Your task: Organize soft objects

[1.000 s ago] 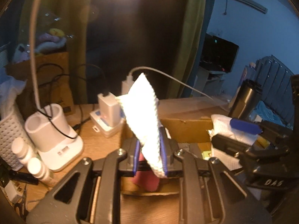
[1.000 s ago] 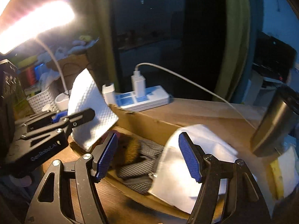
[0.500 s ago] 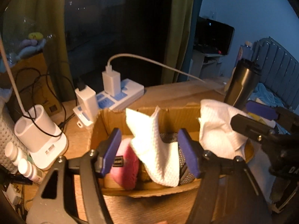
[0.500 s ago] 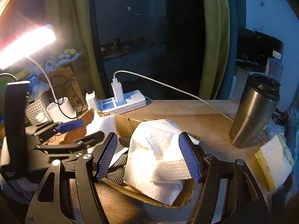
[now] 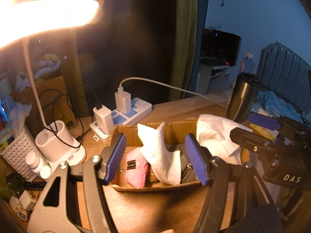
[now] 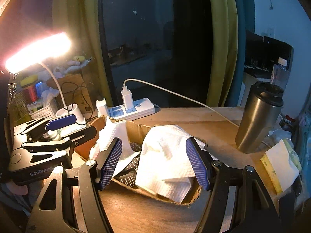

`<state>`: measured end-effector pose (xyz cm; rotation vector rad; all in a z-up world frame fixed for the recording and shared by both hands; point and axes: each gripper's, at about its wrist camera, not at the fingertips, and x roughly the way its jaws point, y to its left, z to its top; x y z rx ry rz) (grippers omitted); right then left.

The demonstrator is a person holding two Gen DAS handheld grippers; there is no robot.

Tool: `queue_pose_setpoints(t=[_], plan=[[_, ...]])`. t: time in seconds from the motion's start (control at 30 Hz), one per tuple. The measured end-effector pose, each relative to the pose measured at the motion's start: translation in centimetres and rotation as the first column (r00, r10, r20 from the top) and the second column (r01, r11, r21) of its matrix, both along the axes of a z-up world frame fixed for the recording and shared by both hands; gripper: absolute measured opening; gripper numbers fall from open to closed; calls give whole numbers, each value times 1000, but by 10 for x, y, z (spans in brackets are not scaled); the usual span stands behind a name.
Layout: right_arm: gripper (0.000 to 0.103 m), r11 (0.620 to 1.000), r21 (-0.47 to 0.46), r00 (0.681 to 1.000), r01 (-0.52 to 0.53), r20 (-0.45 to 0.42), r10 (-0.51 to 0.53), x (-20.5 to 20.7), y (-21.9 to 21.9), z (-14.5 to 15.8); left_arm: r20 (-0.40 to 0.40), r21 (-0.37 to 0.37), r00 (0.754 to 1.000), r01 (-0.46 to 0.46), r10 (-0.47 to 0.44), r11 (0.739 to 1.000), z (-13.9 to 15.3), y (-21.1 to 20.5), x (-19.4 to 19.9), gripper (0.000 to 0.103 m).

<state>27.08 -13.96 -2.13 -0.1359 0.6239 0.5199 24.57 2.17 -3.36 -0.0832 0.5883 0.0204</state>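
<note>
A shallow cardboard box (image 5: 155, 186) sits on the wooden desk. In it lie a white cloth (image 5: 161, 155), a pink soft item (image 5: 137, 168), a grey mesh item (image 5: 186, 167) and a second white cloth (image 5: 215, 136) at the right end. My left gripper (image 5: 156, 158) is open and empty, just in front of the box. In the right wrist view the box (image 6: 136, 129) holds both cloths, the left one (image 6: 114, 136) and the right one (image 6: 167, 155). My right gripper (image 6: 153, 162) is open and empty over the right cloth.
A white power strip (image 6: 132, 111) with chargers lies behind the box. A steel tumbler (image 6: 258, 120) stands at the right. A lit desk lamp (image 5: 48, 13), a white holder (image 5: 58, 141) and a basket (image 5: 15, 149) are at the left. A yellow tissue pack (image 6: 278, 167) lies at the far right.
My left gripper let go of the white cloth, which dropped into the box, and opened wide. Both grippers drew back from the box; the right stayed open.
</note>
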Motion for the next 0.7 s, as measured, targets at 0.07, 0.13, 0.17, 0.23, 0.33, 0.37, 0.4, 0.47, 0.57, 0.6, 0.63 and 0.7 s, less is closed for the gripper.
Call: queue_pose_setpoints(t=[0.07, 0.13, 0.17, 0.23, 0.33, 0.37, 0.4, 0.47, 0.57, 0.6, 0.63, 0.7], plan=[[71, 1000, 0, 1000, 1, 11, -1, -6, -1, 5, 13, -1, 1000, 0, 0, 1000, 5, 0, -7, 65], [71, 1000, 0, 1000, 2, 21, -2, -13, -3, 9, 27, 1, 1000, 1, -1, 1000, 10, -1, -13, 65], [71, 1000, 1, 1000, 2, 26, -2, -16, -4, 10, 34, 2, 999, 2, -2, 1000, 12, -1, -17, 65], [71, 1000, 2, 999, 4, 33, -4, -22, -5, 14, 48, 6, 999, 4, -4, 1000, 17, -2, -23, 65], [71, 1000, 4, 999, 6, 48, -6, -33, -8, 20, 74, 8, 997, 7, -7, 1000, 26, -2, -35, 65], [71, 1000, 5, 998, 7, 54, -8, -37, -9, 23, 84, 9, 996, 9, -10, 1000, 30, -2, -40, 65], [71, 1000, 5, 998, 8, 59, -8, -40, -10, 25, 91, 10, 996, 11, -12, 1000, 31, -3, -43, 65], [71, 1000, 6, 997, 9, 71, -9, -47, -11, 29, 107, 13, 994, 14, -15, 1000, 36, -4, -51, 65], [71, 1000, 11, 996, 9, 86, -10, -57, -14, 35, 127, 16, 992, 18, -19, 1000, 43, -6, -63, 65], [71, 1000, 13, 996, 10, 90, -11, -60, -15, 36, 134, 17, 991, 19, -21, 1000, 45, -7, -67, 65], [71, 1000, 14, 995, 11, 94, -12, -63, -16, 38, 139, 18, 990, 20, -23, 1000, 47, -8, -70, 65], [71, 1000, 16, 994, 13, 105, -14, -72, -18, 43, 150, 22, 988, 23, -26, 999, 50, -10, -79, 65]])
